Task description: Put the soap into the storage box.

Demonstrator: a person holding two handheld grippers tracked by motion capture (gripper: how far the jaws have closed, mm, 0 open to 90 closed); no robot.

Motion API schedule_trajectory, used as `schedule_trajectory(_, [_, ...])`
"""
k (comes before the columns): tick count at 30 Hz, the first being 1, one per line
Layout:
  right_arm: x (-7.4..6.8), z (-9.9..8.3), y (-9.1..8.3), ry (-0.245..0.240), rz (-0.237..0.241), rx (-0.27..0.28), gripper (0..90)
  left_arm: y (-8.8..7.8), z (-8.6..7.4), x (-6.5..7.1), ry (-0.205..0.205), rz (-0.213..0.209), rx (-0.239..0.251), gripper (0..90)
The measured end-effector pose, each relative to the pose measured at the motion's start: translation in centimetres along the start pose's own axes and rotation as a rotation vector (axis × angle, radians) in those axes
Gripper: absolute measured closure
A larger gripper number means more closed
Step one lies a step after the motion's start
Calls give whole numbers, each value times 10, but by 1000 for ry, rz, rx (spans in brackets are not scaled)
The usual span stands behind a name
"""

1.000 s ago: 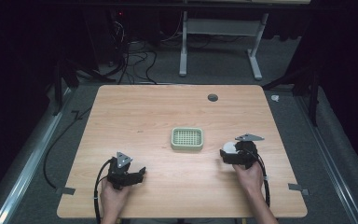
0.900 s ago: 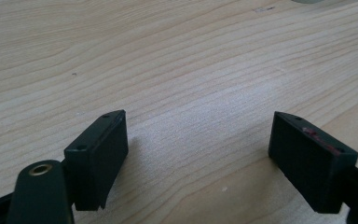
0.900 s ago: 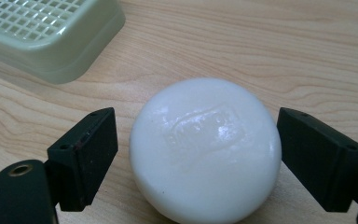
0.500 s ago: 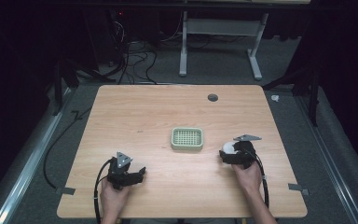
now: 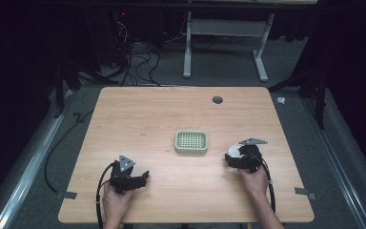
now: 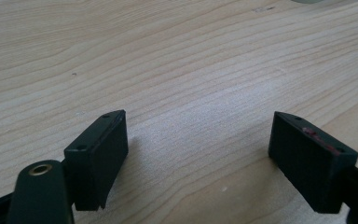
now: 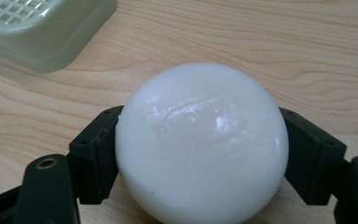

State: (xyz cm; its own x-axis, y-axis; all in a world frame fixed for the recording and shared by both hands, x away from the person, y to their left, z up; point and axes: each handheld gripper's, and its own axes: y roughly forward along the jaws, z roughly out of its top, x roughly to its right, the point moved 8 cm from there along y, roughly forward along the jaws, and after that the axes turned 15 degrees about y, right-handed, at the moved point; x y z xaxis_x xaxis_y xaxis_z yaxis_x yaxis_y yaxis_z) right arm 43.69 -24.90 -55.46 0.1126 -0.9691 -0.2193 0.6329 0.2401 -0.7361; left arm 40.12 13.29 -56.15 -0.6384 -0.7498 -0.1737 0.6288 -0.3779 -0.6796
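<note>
A round white bar of soap (image 7: 200, 140) with an embossed mark sits between the two black jaws of my right gripper (image 5: 233, 155), which is shut on it just above the wood. In the high view that gripper is at the table's right, a short way right of a pale green soap dish (image 5: 191, 141) with a grid top. A corner of the dish (image 7: 42, 28) lies up and to the left in the right gripper view. Near the front left, my left gripper (image 5: 142, 179) rests low over bare wood, its jaws open and wide apart (image 6: 198, 135) with nothing between them.
The light wooden table (image 5: 143, 114) has a dark round cable hole (image 5: 217, 99) near its far edge. Tape tabs mark the front corners (image 5: 66, 194). Cables trail from both grippers toward the person. A white desk frame (image 5: 224, 33) and floor cables lie beyond the table.
My right gripper, holding the soap, has edged slightly left toward the dish. The left gripper has stayed where it was.
</note>
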Motion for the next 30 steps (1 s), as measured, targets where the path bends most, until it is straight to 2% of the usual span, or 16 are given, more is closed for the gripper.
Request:
schedule_trajectory(12, [-1,0,-2,-13,-10,-8,243,0,0,0,0,0,0,201])
schedule_trajectory(20, [-1,2,-8,1,14,6,243,0,0,0,1,0,0,201])
schedule_trajectory(30, [-4,6,-17,-6,31,23,243,0,0,0,0,1,0,201])
